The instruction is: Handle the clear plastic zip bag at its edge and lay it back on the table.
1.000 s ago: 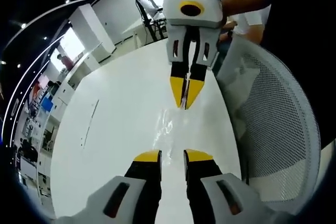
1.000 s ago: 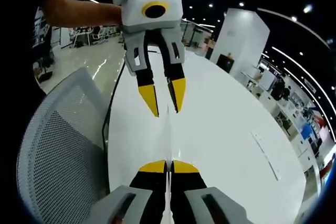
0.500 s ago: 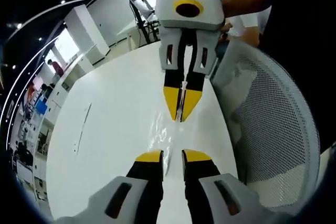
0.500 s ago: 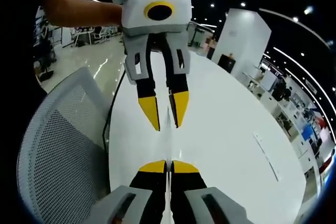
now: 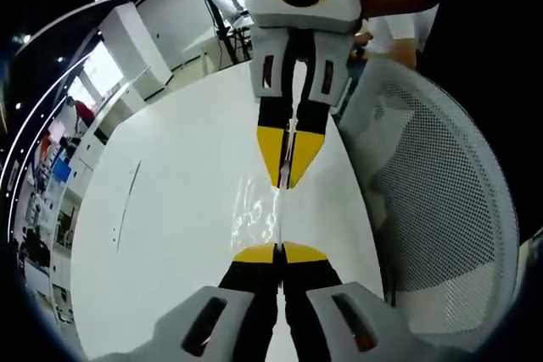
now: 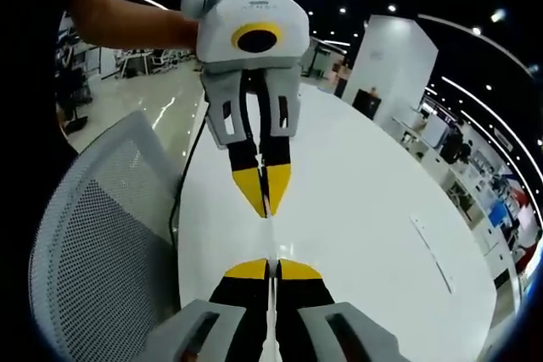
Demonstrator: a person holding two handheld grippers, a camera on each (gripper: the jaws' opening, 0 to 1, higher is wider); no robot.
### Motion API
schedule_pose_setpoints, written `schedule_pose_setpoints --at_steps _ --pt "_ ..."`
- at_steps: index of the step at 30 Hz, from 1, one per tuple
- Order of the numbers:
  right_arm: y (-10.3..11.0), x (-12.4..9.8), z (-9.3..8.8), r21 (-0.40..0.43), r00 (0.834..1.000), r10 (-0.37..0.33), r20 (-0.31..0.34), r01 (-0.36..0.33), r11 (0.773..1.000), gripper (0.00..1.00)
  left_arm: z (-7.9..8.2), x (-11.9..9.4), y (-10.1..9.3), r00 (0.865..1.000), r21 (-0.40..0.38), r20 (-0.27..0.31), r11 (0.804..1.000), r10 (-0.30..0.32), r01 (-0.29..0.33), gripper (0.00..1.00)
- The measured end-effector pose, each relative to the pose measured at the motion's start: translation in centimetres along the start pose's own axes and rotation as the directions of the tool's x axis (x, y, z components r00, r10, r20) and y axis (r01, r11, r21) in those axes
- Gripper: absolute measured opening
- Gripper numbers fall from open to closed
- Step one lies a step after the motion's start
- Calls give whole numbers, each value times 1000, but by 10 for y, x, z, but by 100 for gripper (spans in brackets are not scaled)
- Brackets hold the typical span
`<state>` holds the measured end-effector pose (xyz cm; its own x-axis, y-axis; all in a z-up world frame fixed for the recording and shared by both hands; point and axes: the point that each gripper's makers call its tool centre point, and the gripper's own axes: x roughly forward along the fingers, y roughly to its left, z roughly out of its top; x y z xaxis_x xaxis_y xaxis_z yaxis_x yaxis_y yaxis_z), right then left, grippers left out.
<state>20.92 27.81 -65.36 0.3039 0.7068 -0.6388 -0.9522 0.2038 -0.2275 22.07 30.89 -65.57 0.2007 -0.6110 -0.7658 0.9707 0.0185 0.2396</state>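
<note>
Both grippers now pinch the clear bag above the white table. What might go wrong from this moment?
1. The zip bag is thin and glossy; held only at its edges by the left gripper and the right gripper, it may slip.
2. Pulling the grippers apart may stretch or tear it.
3. The mesh chair stands beside the table; a dropped bag may fall off that edge.

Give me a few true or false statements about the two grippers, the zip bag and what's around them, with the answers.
1. Both grippers are shut on the clear zip bag. True: the left gripper and right gripper each pinch one end.
2. The bag lies flat on the table, untouched. False: it is stretched between the two grippers.
3. A mesh chair stands beside the table. True.
4. The table is black. False: it is white.
</note>
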Motion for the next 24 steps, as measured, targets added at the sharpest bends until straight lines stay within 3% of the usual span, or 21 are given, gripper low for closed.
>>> schedule_pose_setpoints --at_steps 5,9,24 --pt "1 2 2 2 1000 5 3 -5 1000 0 -4 0 2 1000 18 -24 1000 13 -12 0" --pt "1 2 2 10 1000 4 11 -5 1000 0 -5 -1 -1 1000 -12 -17 1000 -5 5 0" --pt "1 3 3 8 1000 2 11 -2 1000 0 -6 -3 -3 1000 -7 -18 1000 -8 8 0"
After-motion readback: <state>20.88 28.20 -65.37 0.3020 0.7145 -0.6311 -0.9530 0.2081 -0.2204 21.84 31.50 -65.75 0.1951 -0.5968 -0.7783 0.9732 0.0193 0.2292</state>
